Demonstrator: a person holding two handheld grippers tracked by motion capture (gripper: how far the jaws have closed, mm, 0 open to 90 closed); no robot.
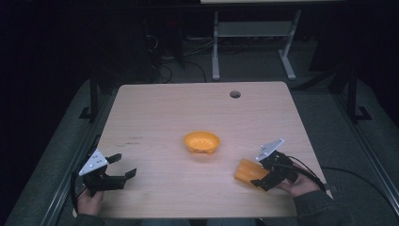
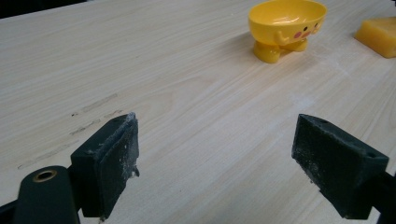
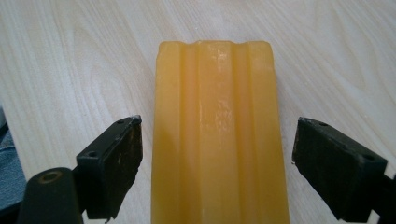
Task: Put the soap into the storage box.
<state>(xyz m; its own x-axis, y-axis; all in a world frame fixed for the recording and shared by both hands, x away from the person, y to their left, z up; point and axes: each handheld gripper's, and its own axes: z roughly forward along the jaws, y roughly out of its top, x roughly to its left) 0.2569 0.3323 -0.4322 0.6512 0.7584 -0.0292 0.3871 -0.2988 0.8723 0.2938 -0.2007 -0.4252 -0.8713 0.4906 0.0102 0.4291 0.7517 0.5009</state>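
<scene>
I have the right claw (image 1: 264,175) spread wide around the near end of the ridged orange block (image 3: 217,135), which lies flat on the tabletop (image 1: 155,117) toward my right front edge, just short of the yellow footed bowl (image 1: 202,142) at the middle. In the right gripper view the block runs straight away from me between the jaws, with a gap on both sides, the left jaw a little nearer to it than the right, and neither pad touching yet. As I judge it, the step in hand is to take hold of this block, so I want to nudge the claw slightly to its left to even out the gaps before closing; otherwise one pad meets first and skews the block on the smooth wood. I also want the pads low enough to bite on the flat side walls rather than the rounded top ridges, which look glossy and could slip. I should close slowly and lift straight up only once both pads sit flush. My left claw (image 1: 118,165) rests released and empty near the left front corner, its jaws wide apart and pointed across the tabletop toward the bowl, well clear of the work, and I leave it there.
</scene>
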